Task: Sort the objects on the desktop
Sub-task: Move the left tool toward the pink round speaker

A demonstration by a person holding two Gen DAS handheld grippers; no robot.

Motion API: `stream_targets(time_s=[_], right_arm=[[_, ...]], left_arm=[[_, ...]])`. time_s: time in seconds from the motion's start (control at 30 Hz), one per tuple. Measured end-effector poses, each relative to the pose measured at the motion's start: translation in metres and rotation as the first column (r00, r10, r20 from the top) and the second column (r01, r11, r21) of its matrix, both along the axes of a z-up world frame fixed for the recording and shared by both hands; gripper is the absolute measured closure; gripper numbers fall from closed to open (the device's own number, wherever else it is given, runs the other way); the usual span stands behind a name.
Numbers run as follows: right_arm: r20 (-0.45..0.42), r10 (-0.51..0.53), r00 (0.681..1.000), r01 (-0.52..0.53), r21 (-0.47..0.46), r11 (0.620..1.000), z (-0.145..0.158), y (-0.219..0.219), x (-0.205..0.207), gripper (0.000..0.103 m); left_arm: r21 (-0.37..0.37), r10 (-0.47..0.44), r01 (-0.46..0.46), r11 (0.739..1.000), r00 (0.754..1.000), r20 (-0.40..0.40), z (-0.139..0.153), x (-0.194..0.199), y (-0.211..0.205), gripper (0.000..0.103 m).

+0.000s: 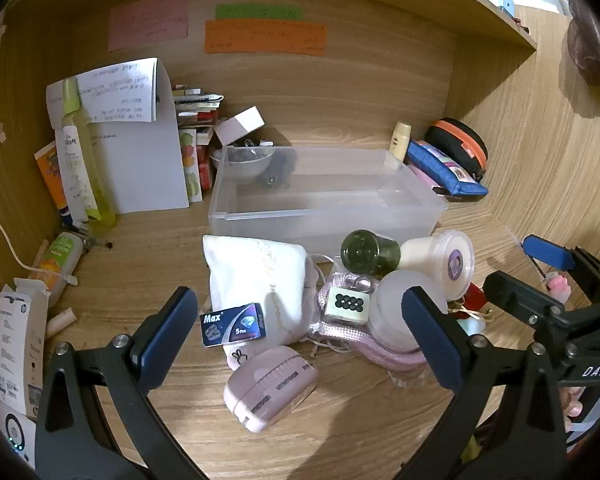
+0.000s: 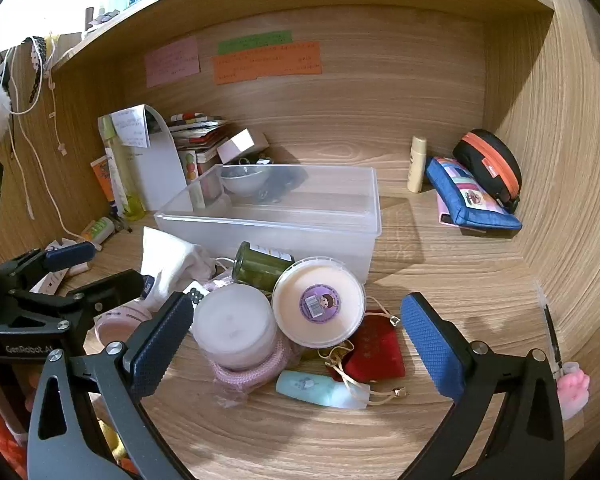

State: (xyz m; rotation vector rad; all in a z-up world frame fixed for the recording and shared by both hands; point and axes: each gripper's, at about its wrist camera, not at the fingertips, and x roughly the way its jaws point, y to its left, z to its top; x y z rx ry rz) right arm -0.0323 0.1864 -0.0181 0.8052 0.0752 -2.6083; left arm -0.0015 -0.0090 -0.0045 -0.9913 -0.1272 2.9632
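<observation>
Both grippers — left (image 1: pixel 300 336), right (image 2: pixel 296 336) — hover wide open and empty over the clutter before the bin (image 2: pixel 268 216). Best start with one top item, the round tub (image 2: pixel 318 302) — gripping squarely across its rim.

Light wood-grain desk surface (image 2: pixel 440 264), matt laminate look, same finish on back wall. Frosted translucent plastic bin (image 2: pixel 284 216), smooth, semi-matt, beyond both claws. Dark green glass jar (image 2: pixel 260 266) lying ahead of right claw, glossy. Round cream plastic tub with purple paper sticker (image 2: pixel 318 300), smooth lid, slight sheen. Frosted white plastic jar (image 2: pixel 234 326) just beside right claw's left finger pad (image 2: pixel 160 344), which is dark blue, textured rubber. Red velvety pouch (image 2: pixel 374 350), matt, fuzzy. Pink knitted cord (image 2: pixel 256 372), rough. White cloth bag (image 1: pixel 256 276) ahead of left claw, matt, soft. Glossy blue cardboard "Max" box (image 1: pixel 233 324). Pink plastic case (image 1: pixel 270 386), smooth satin. Claw arms black matt, metal screws shiny.
</observation>
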Motion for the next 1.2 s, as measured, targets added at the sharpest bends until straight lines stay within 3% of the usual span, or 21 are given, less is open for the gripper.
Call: stream_targets(time_s=[0.6, 1.2], right_arm=[[0.007, 0.003, 1.0, -0.003, -0.007, 1.0, 0.0011, -0.0027, 0.0012, 0.0], [-0.01, 0.002, 1.0, -0.002, -0.011, 1.0, 0.006, -0.0002, 0.0037, 0.0]], left_arm=[[0.015, 0.007, -0.007, 1.0, 1.0, 0.01, -0.0028, 0.0007, -0.0051, 0.0], [-0.016, 0.0, 0.0, 1.0, 1.0, -0.005, 0.0039, -0.0001, 0.0016, 0.0]])
